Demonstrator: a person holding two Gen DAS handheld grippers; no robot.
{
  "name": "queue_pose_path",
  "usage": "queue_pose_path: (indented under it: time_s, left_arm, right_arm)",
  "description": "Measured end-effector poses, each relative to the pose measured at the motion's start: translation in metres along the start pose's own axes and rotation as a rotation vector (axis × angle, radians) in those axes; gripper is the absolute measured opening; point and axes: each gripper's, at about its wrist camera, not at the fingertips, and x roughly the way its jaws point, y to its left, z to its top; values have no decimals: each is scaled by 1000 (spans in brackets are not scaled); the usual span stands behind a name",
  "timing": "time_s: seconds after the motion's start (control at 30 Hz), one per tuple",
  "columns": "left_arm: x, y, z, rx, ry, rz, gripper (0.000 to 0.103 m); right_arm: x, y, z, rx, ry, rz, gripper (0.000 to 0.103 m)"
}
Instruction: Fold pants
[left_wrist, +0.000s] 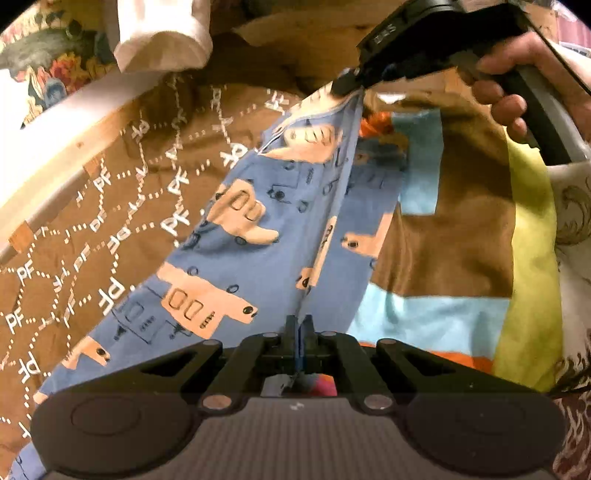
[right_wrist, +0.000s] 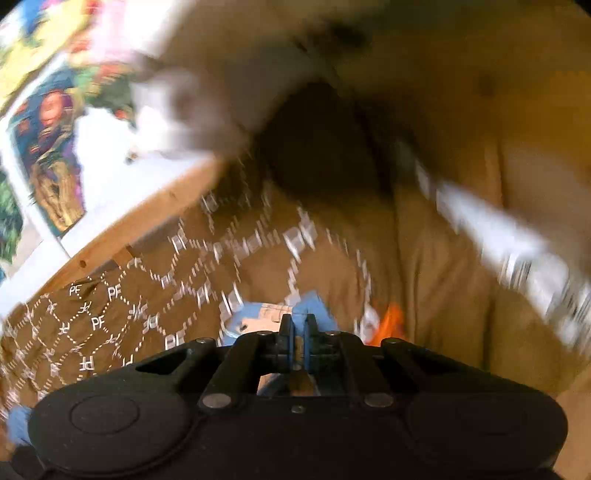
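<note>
pants (left_wrist: 236, 236) lifted, no fold laid yet.
i've got left gripper (left_wrist: 299, 325) and right gripper (left_wrist: 349, 83) pinching their edge above the brown bedspread (left_wrist: 110, 221).

You can read one marking clearly: the white letters "PF", printed again and again on the brown cloth (left_wrist: 122, 206), set among white dotted lines. Your right wrist view shows the same "PF" on that cloth (right_wrist: 96, 322), sharp at the lower left and blurred further up. The small white characters on the black gripper body (left_wrist: 384, 35) are too small to read.
</note>
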Motion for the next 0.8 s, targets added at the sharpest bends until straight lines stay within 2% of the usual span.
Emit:
queue_pose_path:
  time_s: [0.07, 0.2, 0.27, 0.47, 0.53, 0.57, 0.6, 0.63, 0.67, 0.7, 0.73, 0.77, 0.8]
  left_arm:
    - [1, -4, 0, 26, 2, -2, 0]
    - [10, -12, -6, 72, 34, 5, 0]
    - [12, -15, -8, 101, 35, 12, 0]
    - [12, -12, -10, 94, 41, 2, 1]
    - [16, -13, -10, 100, 55, -3, 2]
    - [17, -12, -11, 100, 59, -10, 8]
    - [17, -11, -11, 95, 59, -19, 10]
    - [16, -9, -11, 84, 59, -32, 18]
    - [13, -6, -11, 70, 61, -45, 32]
    - [9, -2, -11, 49, 60, -67, 40]
    - [3, 3, -11, 27, 60, -81, 51]
    - [-4, 8, -11, 4, 58, -83, 53]
    - [-14, 15, -11, -23, 55, -84, 54]
  right_arm:
    - [-16, 9, -3, -78, -55, -31, 4]
    - [-10, -7, -28, -40, 38, -126, 5]
    - [-6, -15, -36, 2, 73, -145, 5]
    - [-17, -3, -43, -61, 36, -173, 5]
    - [-10, 3, -46, -99, 59, -179, 7]
    - [-6, 4, -47, -116, 76, -179, 13]
    - [-2, 3, -48, -127, 86, -180, 16]
    - [-2, 1, -48, -133, 82, -181, 25]
    - [-3, 0, -47, -144, 76, -184, 30]
    - [-5, 0, -46, -157, 71, -178, 33]
    - [-8, 1, -44, -184, 61, -173, 41]
    - [-12, 3, -43, -221, 46, -172, 55]
    - [-16, 7, -41, -275, 18, -177, 63]
